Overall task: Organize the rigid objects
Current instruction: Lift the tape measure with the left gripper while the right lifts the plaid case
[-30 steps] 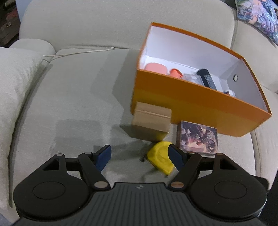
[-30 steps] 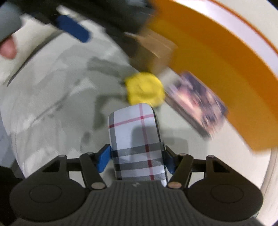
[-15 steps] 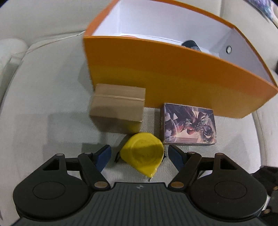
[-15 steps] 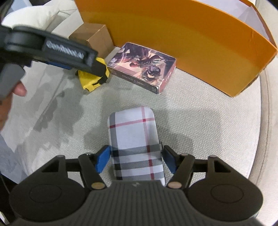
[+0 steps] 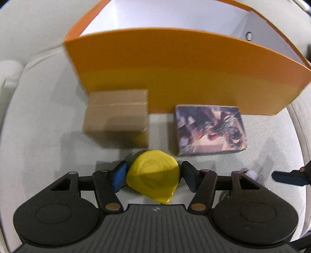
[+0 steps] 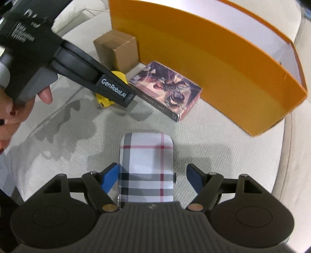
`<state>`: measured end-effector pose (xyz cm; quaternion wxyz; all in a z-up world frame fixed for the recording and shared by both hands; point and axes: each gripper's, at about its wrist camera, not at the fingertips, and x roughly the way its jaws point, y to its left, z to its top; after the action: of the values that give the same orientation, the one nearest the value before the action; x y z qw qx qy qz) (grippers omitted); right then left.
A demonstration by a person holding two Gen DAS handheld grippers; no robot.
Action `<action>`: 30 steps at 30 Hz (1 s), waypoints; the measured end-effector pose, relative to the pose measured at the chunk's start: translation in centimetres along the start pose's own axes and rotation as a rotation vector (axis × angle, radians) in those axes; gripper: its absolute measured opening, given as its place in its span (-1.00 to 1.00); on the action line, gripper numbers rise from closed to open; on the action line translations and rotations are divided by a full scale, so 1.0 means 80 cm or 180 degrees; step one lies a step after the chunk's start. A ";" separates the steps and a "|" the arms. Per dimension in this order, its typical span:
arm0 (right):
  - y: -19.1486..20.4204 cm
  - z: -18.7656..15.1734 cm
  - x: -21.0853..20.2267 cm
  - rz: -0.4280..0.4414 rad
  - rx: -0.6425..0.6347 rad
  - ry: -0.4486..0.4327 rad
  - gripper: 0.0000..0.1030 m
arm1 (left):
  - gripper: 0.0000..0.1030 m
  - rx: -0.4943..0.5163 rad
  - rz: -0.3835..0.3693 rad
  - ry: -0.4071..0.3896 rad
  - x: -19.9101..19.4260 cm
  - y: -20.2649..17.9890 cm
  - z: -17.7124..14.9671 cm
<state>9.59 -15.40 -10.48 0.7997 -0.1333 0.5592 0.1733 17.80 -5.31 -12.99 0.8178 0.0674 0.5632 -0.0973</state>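
Observation:
A yellow tape measure [image 5: 153,171] lies on the sofa cushion between the fingers of my left gripper [image 5: 153,175], whose pads sit close to its sides without clearly clamping it. It shows partly behind the left gripper in the right wrist view [image 6: 118,77]. A plaid case [image 6: 146,167] lies on the cushion between the fingers of my right gripper [image 6: 150,179], which stands open with gaps on both sides. A brown cardboard box [image 5: 116,114] and a picture box [image 5: 210,130] lie in front of the orange storage box [image 5: 175,72].
The orange box's white inside [image 5: 175,17] is mostly hidden behind its near wall. The sofa backrest [image 5: 38,29] rises behind it. A hand [image 6: 11,109] holds the left gripper at the left of the right wrist view.
My left gripper moved forward and down so the tape measure sits between its fingers. My right gripper has opened off the plaid case, which now rests on the cushion.

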 end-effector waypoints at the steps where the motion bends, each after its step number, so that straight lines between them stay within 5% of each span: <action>1: 0.004 0.000 -0.001 -0.0047 -0.0073 -0.0016 0.55 | 0.36 -0.0062 0.0025 0.0037 -0.001 0.004 -0.002; 7: 0.013 0.002 -0.004 -0.0131 -0.0118 -0.0077 0.57 | 0.41 -0.0369 0.0118 0.0179 -0.010 0.026 -0.025; 16: 0.031 -0.006 0.014 -0.0262 -0.0308 -0.0006 0.41 | 0.48 -0.0130 0.0194 0.0039 -0.013 0.009 -0.039; 30: 0.029 0.006 0.024 -0.0314 -0.0310 -0.0024 0.51 | 0.49 -0.0012 0.0185 -0.0029 -0.015 0.007 -0.045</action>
<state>9.64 -12.82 -12.19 0.8020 -0.1988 0.5398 0.1611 14.22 -3.88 -13.13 0.8230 0.0818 0.5575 -0.0727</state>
